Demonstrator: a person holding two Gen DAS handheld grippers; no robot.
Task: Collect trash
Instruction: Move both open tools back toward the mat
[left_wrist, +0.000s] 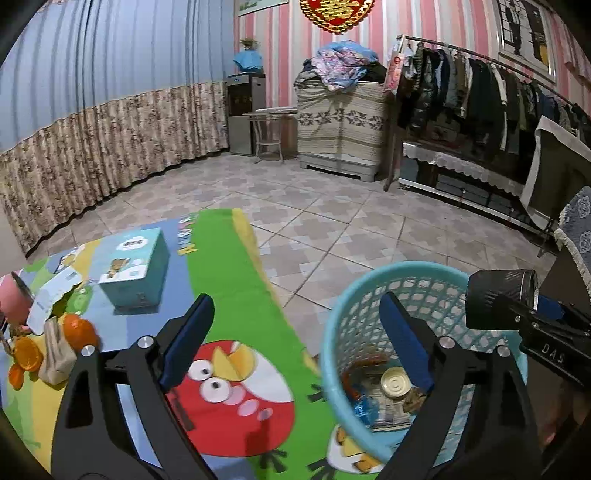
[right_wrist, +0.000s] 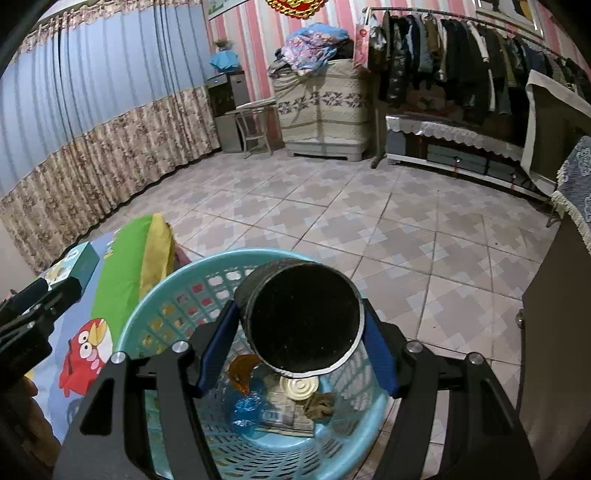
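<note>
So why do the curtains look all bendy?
Fisheye lens: in both wrist views the curtains and clothes rail bow near the edges. Left view: the oranges are blurry. Right view: the black can in the right tongs looks dark.

A home, prob. a bedroom or living rm. Tiled floor (right_wrist: 369, 229), long curtains (left_wrist: 110, 110), pink striped wallpaper (left_wrist: 280, 55), clothes rack (right_wrist: 461, 48) full of jackets, cabinet w/ folded bedding (left_wrist: 343, 62) on top, kids' cartoon mat (left_wrist: 229, 295), water dispenser (left_wrist: 245, 110) in corner.
</note>
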